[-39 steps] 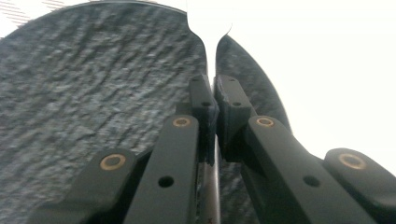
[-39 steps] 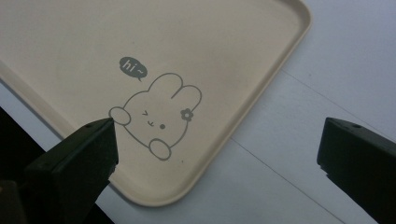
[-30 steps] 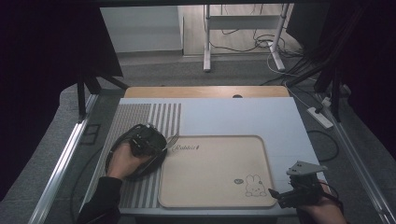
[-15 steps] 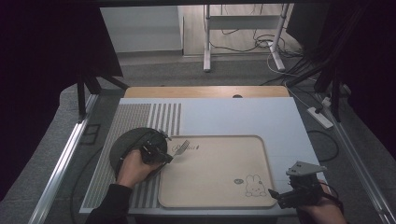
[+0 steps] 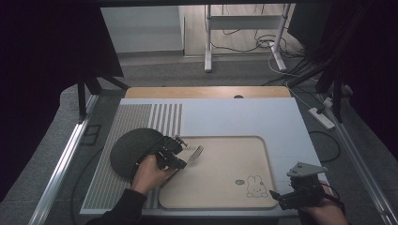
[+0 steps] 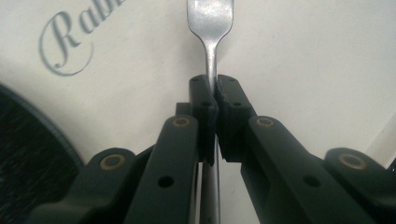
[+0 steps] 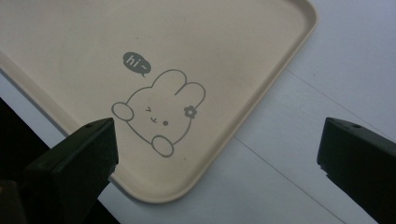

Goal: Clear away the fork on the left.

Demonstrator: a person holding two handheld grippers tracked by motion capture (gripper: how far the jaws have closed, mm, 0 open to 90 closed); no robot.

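Note:
A silver fork is clamped by its handle between the jaws of my left gripper. From above, the left gripper holds the fork over the left part of the beige tray, tines pointing right. A dark round plate lies just left of the tray, partly under the hand. My right gripper stands open over the tray's near right corner, by the rabbit drawing. Seen from above, the right gripper rests at the table's front right edge.
The tray sits on a white mat with grey stripes at its left. A wooden table edge shows at the back. Metal rails run along both sides. A power strip lies on the floor to the right.
My left gripper has moved right with the fork, off the dark plate and onto the tray's left part. The right gripper has stayed put.

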